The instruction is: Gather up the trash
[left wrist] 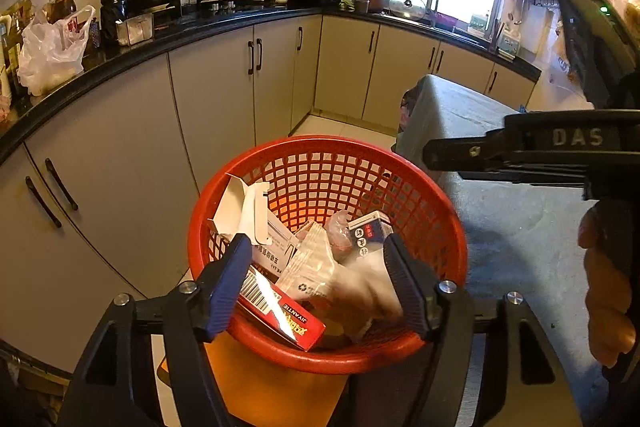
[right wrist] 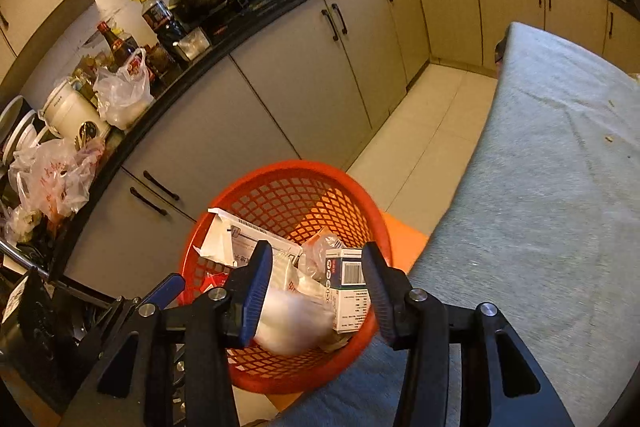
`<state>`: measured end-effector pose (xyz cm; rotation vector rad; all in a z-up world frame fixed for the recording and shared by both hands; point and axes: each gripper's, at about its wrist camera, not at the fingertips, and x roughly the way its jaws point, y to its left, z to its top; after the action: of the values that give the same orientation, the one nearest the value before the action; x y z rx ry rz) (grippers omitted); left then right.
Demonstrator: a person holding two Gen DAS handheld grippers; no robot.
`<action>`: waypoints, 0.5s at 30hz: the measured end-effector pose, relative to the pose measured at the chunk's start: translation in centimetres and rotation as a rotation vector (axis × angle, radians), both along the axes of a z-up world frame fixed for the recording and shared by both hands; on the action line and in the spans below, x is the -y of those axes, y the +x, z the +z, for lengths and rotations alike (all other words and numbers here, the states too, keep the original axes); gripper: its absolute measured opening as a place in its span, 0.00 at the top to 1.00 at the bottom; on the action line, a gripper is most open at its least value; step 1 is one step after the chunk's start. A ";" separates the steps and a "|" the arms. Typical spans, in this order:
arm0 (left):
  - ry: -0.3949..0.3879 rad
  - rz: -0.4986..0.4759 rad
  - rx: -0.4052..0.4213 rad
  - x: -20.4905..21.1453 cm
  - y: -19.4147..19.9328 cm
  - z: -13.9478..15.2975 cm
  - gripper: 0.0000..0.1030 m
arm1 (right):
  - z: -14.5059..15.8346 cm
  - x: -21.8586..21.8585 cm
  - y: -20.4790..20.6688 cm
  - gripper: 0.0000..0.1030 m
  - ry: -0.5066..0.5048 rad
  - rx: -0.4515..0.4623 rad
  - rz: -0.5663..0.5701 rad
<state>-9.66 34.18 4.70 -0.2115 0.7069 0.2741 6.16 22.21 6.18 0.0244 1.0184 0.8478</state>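
Left wrist view: we hold the left gripper (left wrist: 320, 283) above the red basket (left wrist: 400, 347), jaws apart, a blurred white wad (left wrist: 360, 291) loose between them. Our right gripper (right wrist: 316, 291) also stands apart over the basket (right wrist: 280, 379), beside the table (right wrist: 540, 187).

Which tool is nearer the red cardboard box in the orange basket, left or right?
Left. The left tool hangs right over the red cardboard box; the right tool sits farther along, above a white-and-blue carton.
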 end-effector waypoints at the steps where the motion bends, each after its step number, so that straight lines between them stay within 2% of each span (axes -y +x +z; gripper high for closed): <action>1: 0.003 0.000 0.001 0.1 0.0 0.1 0.33 | 0.2 0.3 -0.1 0.50 0.004 0.002 -0.003; 6: 0.025 0.019 0.011 0.5 -0.1 0.6 0.22 | 1.1 1.6 -0.6 0.47 0.009 0.029 -0.026; 10: 0.043 0.050 0.024 0.6 -0.6 1.2 0.16 | 1.7 2.8 -1.1 0.39 0.005 0.061 -0.047; 12: 0.077 0.089 0.038 0.7 -1.1 1.7 0.15 | 2.1 3.5 -1.5 0.34 -0.006 0.088 -0.064; 15: 0.143 0.157 0.046 1.0 -2.0 2.6 0.07 | 2.6 4.6 -2.3 0.28 -0.037 0.145 -0.096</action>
<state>-11.66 33.21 7.28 -0.1369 0.6231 0.4662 3.82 17.66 8.77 -0.0190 0.8896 0.7323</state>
